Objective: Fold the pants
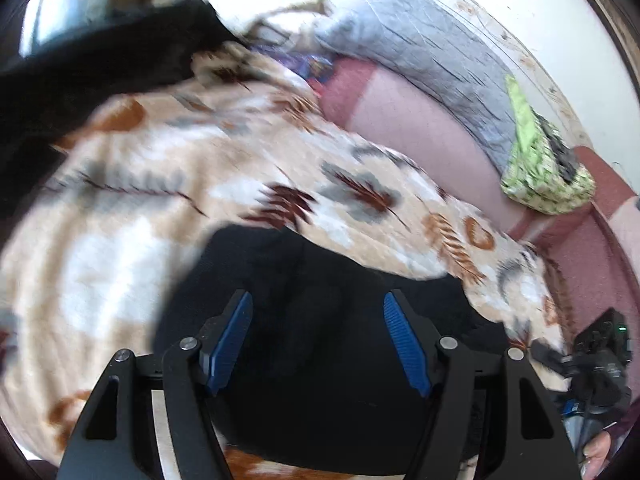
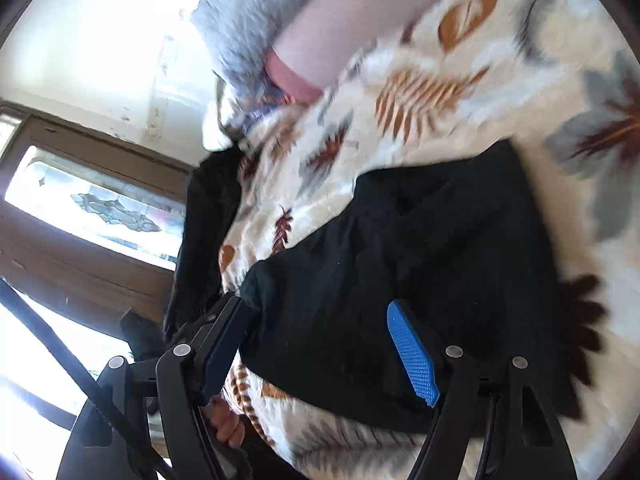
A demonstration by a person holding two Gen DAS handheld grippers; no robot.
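The black pants (image 1: 320, 320) lie bunched in a compact heap on a cream leaf-patterned blanket (image 1: 160, 168). My left gripper (image 1: 318, 308) is open just above the heap, with its blue pads (image 1: 404, 340) spread on either side and nothing between them. In the right wrist view the same black pants (image 2: 420, 264) lie on the blanket (image 2: 440, 88). My right gripper (image 2: 320, 320) is open over their near edge and holds nothing. Both views are motion-blurred.
More black cloth (image 1: 100, 68) lies at the blanket's far left. A grey quilt (image 1: 432, 52), a green patterned cloth (image 1: 536, 160) and a pink bedsheet (image 1: 420, 120) lie behind. A black device (image 1: 596, 352) sits at the right. A wooden door with a window (image 2: 92, 208) stands left.
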